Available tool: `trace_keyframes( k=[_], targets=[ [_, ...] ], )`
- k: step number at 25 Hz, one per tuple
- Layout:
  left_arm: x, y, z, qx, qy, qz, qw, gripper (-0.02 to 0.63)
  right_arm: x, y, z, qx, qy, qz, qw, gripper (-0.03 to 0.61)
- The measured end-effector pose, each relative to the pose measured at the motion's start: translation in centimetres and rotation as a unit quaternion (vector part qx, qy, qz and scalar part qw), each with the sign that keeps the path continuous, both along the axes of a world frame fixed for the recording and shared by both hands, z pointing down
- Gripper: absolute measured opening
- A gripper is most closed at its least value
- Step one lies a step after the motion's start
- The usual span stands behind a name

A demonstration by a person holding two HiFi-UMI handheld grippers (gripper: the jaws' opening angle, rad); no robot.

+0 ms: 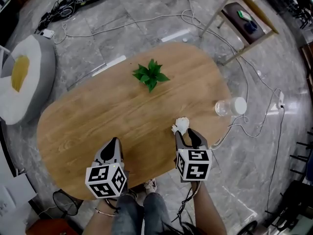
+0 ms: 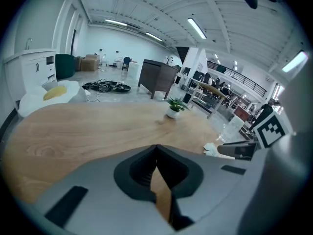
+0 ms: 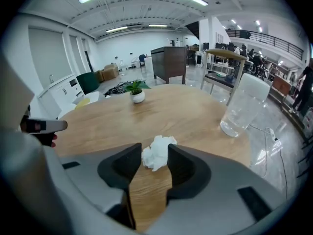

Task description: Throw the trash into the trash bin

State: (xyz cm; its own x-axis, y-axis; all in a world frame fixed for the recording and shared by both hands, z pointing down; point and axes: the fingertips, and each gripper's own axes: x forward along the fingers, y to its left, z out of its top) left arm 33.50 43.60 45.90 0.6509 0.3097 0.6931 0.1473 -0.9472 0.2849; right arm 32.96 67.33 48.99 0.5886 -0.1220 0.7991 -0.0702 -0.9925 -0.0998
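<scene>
Oval wooden tabletop [image 1: 98, 116].

Right gripper [image 1: 185, 131]: jaws part closed, pinching a crumpled white tissue [image 1: 181, 125] at their tips, over the near right part of the tabletop (whether the tissue rests on the wood or hangs clear, cannot tell).

Left gripper [image 1: 115, 141]: jaws pressed together at the tips, nothing between them, over the near edge, well apart from the tissue.

Clear cup [image 1: 229, 106] on its side by the right edge. Small potted plant [image 1: 150, 75] upright mid-table.
</scene>
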Motion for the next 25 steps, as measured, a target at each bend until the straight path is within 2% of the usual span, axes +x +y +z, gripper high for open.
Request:
trace_keyframes(
  k=[14, 17, 20, 25],
  targets=[
    [1.2, -0.5, 2.6, 0.009, -0.020, -0.019, 0.9996, -0.008, 0.9, 0.1, 3.6, -0.013, -0.029, -0.011, 0.999, 0.138],
    [1.0, -1.0, 2.6, 0.011, -0.023, -0.023, 0.9994, -0.008, 1.1, 0.1, 3.6, -0.024, -0.029, -0.015, 0.999, 0.108],
    [0.9, -1.4, 2.6, 0.010, -0.023, -0.028, 0.9993, -0.008, 1.2, 0.3, 3.8, -0.037, -0.034, -0.018, 0.999, 0.029],
    [0.7, -2.1, 2.3, 0.008, -0.020, -0.032, 0.9992, -0.008, 1.2, 0.6, 3.2, -0.033, -0.030, -0.009, 0.999, 0.017]
  ],
)
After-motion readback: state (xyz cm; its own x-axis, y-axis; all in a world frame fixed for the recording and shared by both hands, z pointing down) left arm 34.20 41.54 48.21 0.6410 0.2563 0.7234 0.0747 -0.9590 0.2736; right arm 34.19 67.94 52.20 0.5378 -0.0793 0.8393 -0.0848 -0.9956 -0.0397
